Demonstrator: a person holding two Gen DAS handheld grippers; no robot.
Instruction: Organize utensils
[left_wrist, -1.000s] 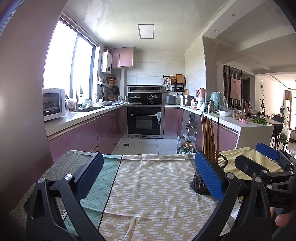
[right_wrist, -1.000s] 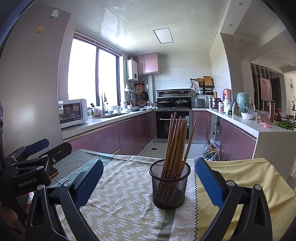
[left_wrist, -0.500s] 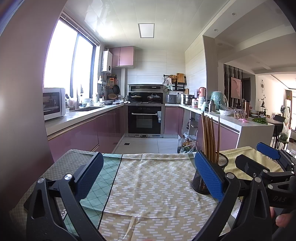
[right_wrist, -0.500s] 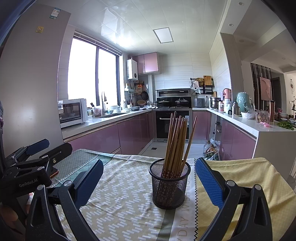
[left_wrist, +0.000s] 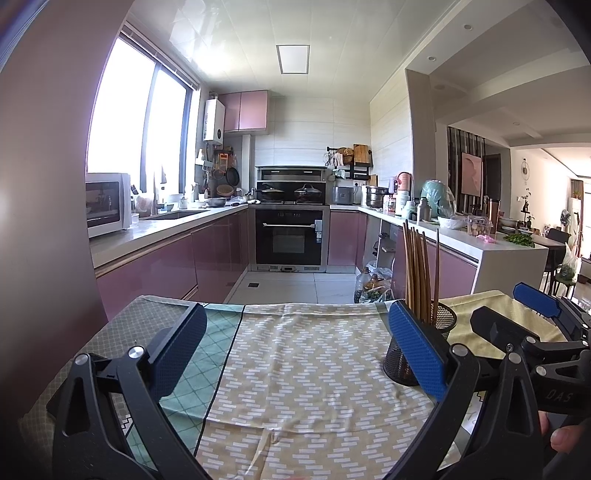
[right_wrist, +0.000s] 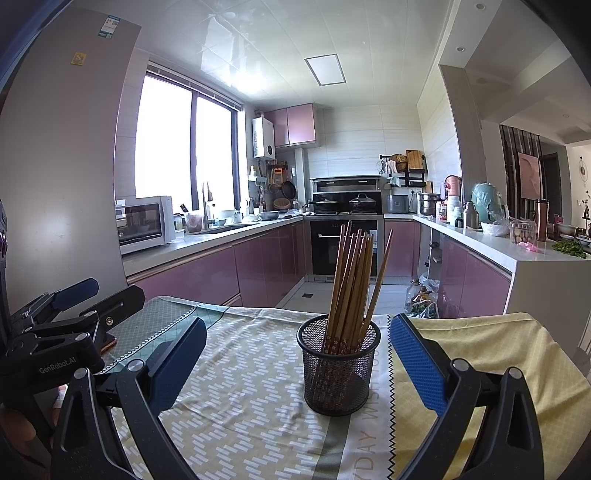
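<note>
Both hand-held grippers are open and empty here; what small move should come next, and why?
Probably hold back from any new grasp. The chopsticks already stand bunched in the mesh holder, and no loose utensil shows on the tablecloth. The right hand-held gripper frames the holder without touching it; the left hand-held gripper faces bare cloth.

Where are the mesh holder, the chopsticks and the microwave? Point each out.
mesh holder (right_wrist: 338, 373): right wrist view, front wall of the black mesh.
chopsticks (right_wrist: 349, 280): right wrist view, mid-shaft of the bundle.
microwave (right_wrist: 142, 223): right wrist view, its glass door.
</note>
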